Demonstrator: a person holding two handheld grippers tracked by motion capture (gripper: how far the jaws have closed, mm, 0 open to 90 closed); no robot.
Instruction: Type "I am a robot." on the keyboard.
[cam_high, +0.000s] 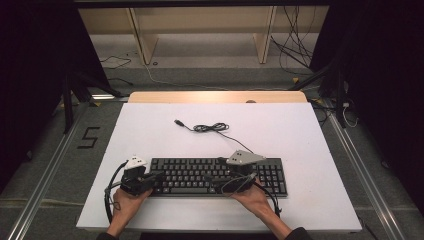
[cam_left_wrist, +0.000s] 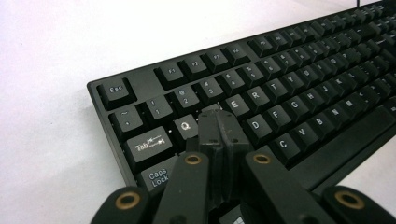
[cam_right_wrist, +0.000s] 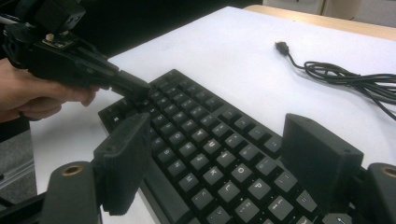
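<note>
A black keyboard (cam_high: 200, 175) (cam_left_wrist: 289, 88) (cam_right_wrist: 205, 140) lies near the front of the white table top (cam_high: 280, 135). My left gripper (cam_high: 159, 176) (cam_left_wrist: 218, 116) (cam_right_wrist: 140, 91) is shut with nothing between its jaws. Its joined tip sits at the key between Q and E, which it hides; I cannot tell whether it touches. My right gripper (cam_high: 212, 180) (cam_right_wrist: 222, 149) is open, hovering low over the middle keys, its jaws spread wide on either side of several keys.
The keyboard's cable (cam_high: 210, 128) (cam_right_wrist: 345, 77) lies coiled behind it, ending in a loose USB plug (cam_high: 178, 122) (cam_right_wrist: 281, 46). Bare white table surrounds the keyboard. Beyond the table's far wooden edge (cam_high: 215, 96) are floor cables and shelf legs.
</note>
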